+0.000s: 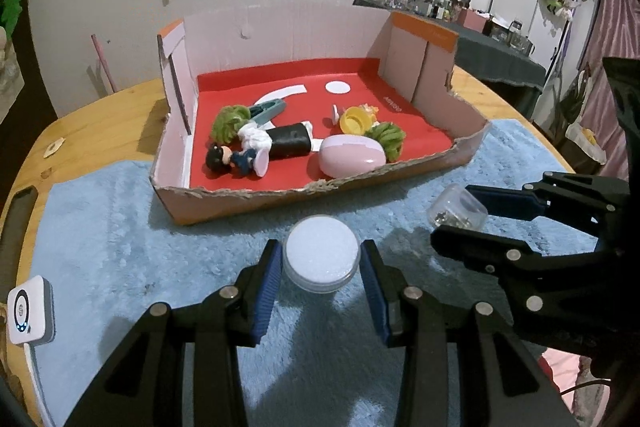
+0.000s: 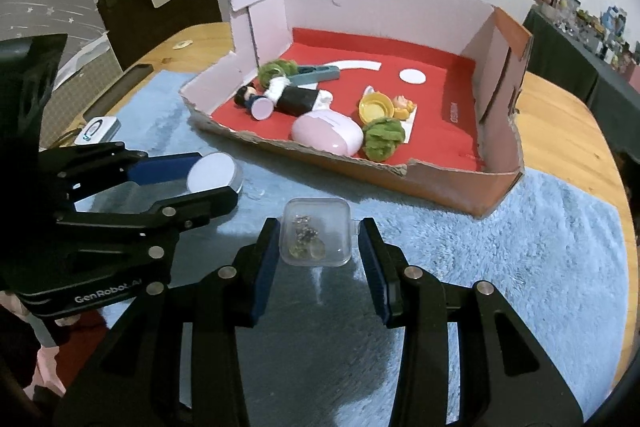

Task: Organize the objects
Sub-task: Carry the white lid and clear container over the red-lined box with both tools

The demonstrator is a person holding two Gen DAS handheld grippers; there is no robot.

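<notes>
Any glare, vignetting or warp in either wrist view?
Left wrist view: fisheye bows the cardboard box, corners go black, gloss highlight on the pink oval case. Right wrist view: same dark corners, reflections on the clear square plastic box, hard shadows on the wall.

White-lidded round jar point(image 1: 321, 254), clear square box point(image 2: 317, 231), both lifted above rug

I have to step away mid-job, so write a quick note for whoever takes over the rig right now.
Left gripper: shut on the round white-lidded jar, above the blue mat.
Right gripper: shut on the small clear box of metal bits, also above the mat.
Done: toys, pink case and yellow cap already lie in the cardboard tray.
Left: carry both held items forward and set them in the tray's open red area.
</notes>
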